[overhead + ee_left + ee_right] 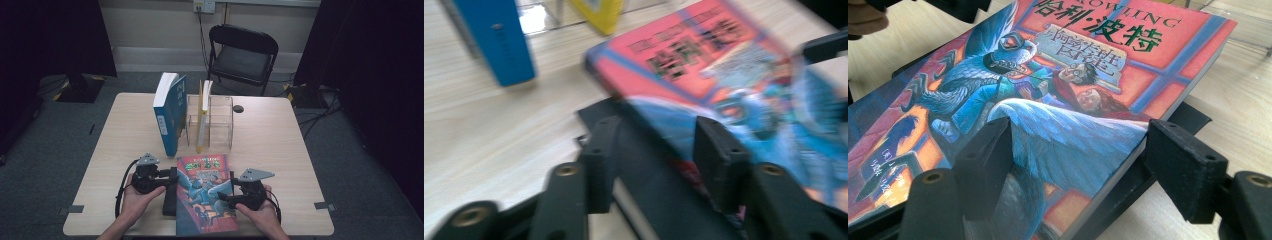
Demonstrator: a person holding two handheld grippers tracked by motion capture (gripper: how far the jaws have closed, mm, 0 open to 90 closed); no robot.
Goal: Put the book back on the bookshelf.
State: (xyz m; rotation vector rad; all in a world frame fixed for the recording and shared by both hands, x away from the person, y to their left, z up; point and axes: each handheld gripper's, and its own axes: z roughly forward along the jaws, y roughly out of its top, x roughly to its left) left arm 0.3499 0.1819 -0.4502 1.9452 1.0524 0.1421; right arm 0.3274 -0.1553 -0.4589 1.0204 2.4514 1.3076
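**Two tongs meet over a red book at the table's near edge**

A person's hands bring both tongs to a red book [206, 192] that lies flat on a black block [170, 199], its near end reaching the table [125, 130] edge. The left gripper [169, 179] comes in at the book's left side; in the left gripper view its jaws stand apart, straddling the book's left edge [684, 135] and the block beneath, but blur hides whether the pads press on anything. The right gripper [223, 196] lies over the book's right half. In the right gripper view its jaws are spread wide, one over the cover [1048, 130], the other just past the book's right edge, beside it and above the block; neither pad is seen clamping.

Beyond the tongs stand a blue book [169, 112], upright on the table, and a yellow book [203, 115] inside a clear rack [220, 120]. Bare table lies open between the red book's far edge and these, and wide to either side of both hands.

The book's near corner is cut off by the high view's bottom edge. The left gripper view is smeared; cover print there is unreadable.
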